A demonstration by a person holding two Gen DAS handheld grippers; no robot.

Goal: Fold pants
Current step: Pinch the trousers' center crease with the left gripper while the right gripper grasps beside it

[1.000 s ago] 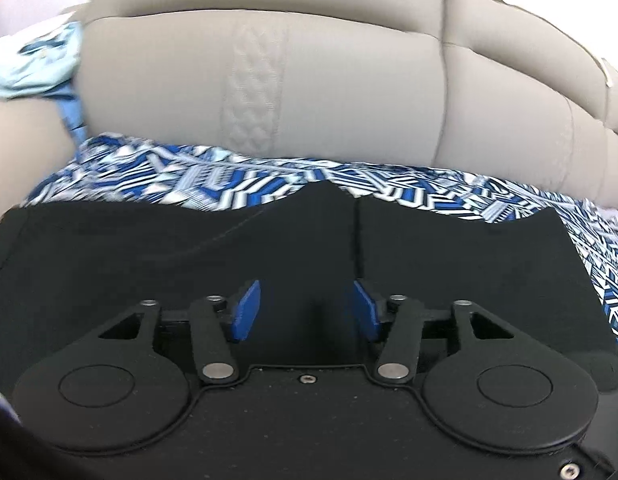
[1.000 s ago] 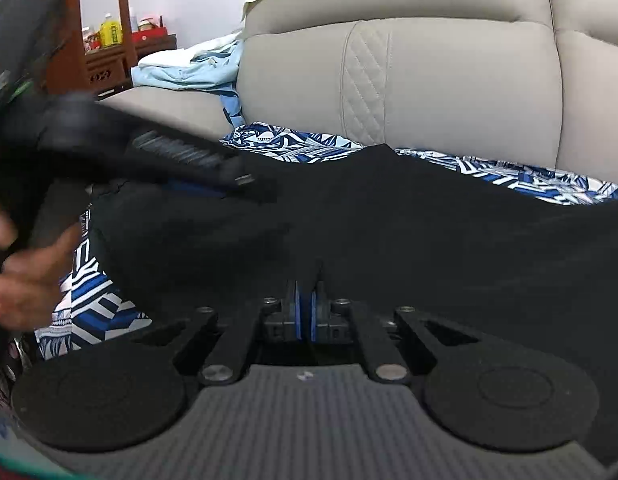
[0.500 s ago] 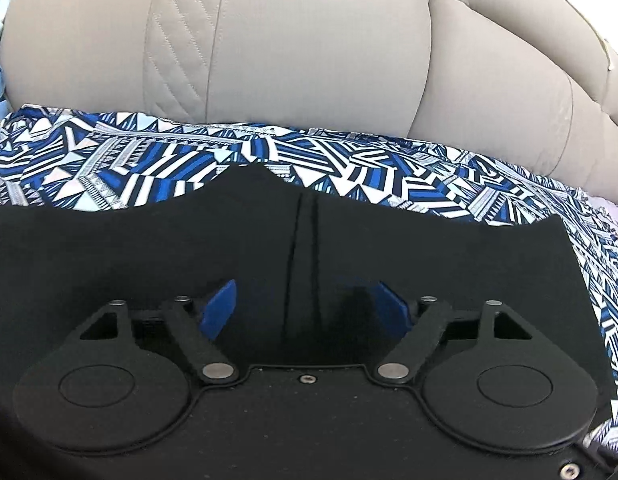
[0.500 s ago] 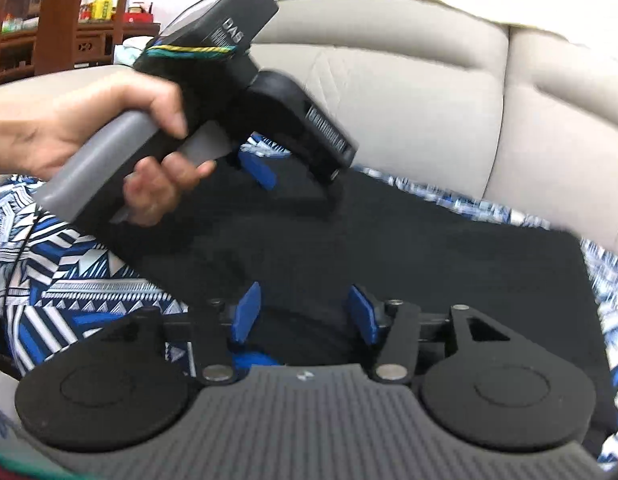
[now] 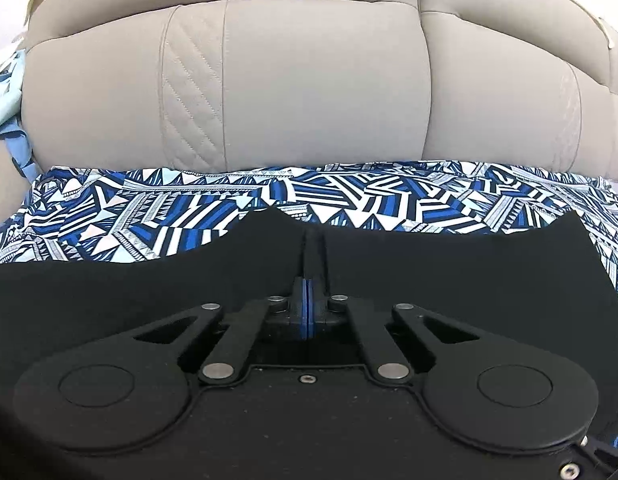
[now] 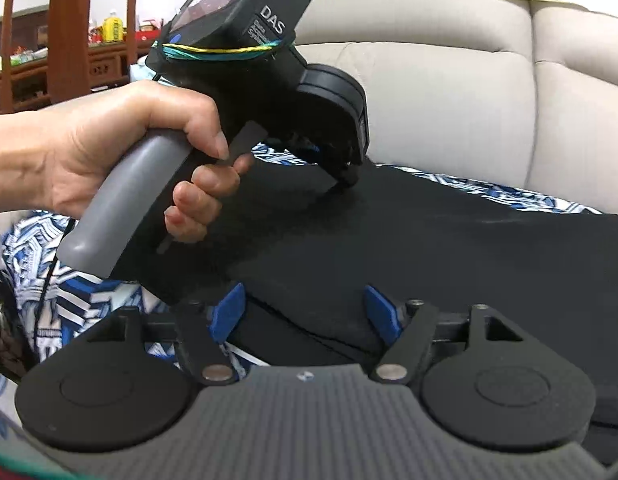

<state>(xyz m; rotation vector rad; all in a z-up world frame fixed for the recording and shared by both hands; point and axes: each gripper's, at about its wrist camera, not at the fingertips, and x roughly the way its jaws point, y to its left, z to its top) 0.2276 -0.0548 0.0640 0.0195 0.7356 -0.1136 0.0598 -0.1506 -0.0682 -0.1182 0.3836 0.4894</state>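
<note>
The black pants [image 5: 449, 280] lie flat on a blue-and-white patterned cloth [image 5: 157, 216] over the sofa seat. My left gripper [image 5: 305, 312] is shut, its blue pads pinching a ridge of the pants fabric near their far edge. It also shows in the right wrist view [image 6: 345, 176], held by a hand, tips down on the pants [image 6: 449, 248]. My right gripper [image 6: 305, 312] is open, its blue fingers [image 6: 228, 312] spread over the near folded edge of the pants, holding nothing.
The beige sofa backrest [image 5: 301, 80] rises just behind the cloth. Light blue clothes [image 5: 5, 92] lie at the far left. A wooden cabinet [image 6: 61, 60] with bottles stands at the back left in the right wrist view.
My left gripper went from open to shut on the pants fabric. My right gripper went from shut to open, letting go, and its jaws spread wider.
</note>
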